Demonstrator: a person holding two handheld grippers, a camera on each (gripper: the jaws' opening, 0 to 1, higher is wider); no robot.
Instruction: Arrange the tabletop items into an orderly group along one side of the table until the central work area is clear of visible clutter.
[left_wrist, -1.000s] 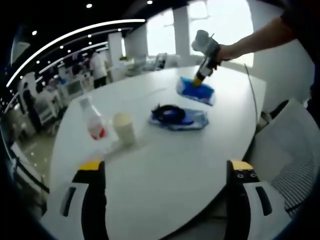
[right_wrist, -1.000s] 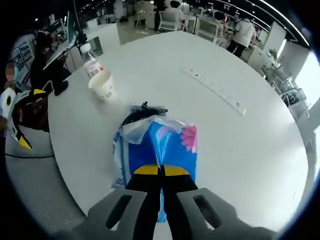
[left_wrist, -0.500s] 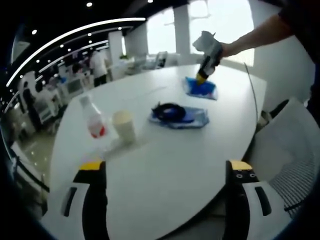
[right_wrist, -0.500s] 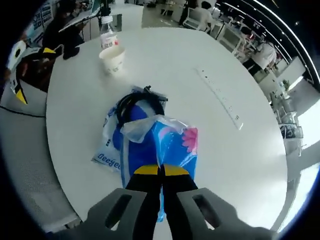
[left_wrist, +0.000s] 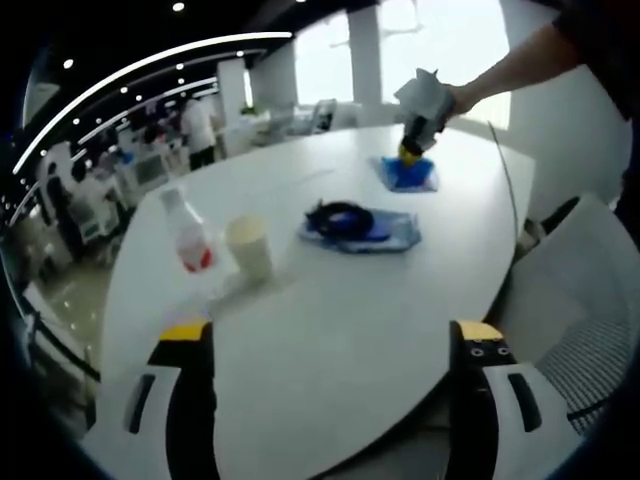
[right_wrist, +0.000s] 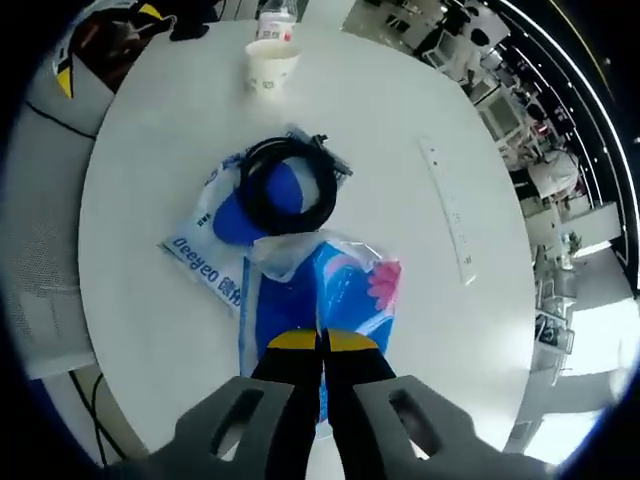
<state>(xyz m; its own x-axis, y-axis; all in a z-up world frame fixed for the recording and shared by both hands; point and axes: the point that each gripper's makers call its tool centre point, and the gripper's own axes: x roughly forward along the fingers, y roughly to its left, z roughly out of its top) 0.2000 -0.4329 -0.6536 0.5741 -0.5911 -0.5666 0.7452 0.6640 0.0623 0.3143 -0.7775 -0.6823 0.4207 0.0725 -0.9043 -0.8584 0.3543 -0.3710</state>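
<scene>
My right gripper (right_wrist: 322, 340) is shut on a blue plastic packet (right_wrist: 325, 285) with a pink flower print, held above the white table (right_wrist: 160, 330). In the left gripper view the same right gripper (left_wrist: 408, 152) holds the packet (left_wrist: 410, 175) over the table's far side. A flat blue pack (right_wrist: 205, 250) lies under a coiled black cable (right_wrist: 290, 190); it also lies mid-table as the blue pack (left_wrist: 390, 232) with the cable (left_wrist: 340, 215). A paper cup (left_wrist: 250, 250) and a clear bottle (left_wrist: 186, 238) stand left. My left gripper (left_wrist: 330, 335) is open over the near edge.
A white power strip (right_wrist: 448, 210) lies across the table beyond the pack. The cup (right_wrist: 272, 62) and bottle (right_wrist: 277, 18) stand at the far rim. A mesh chair (left_wrist: 590, 300) sits right of the table. People and desks fill the office behind.
My right gripper has risen with the blue packet, looking down on the table from higher up. In the left gripper view the packet has shifted farther away. The left gripper has stayed put.
</scene>
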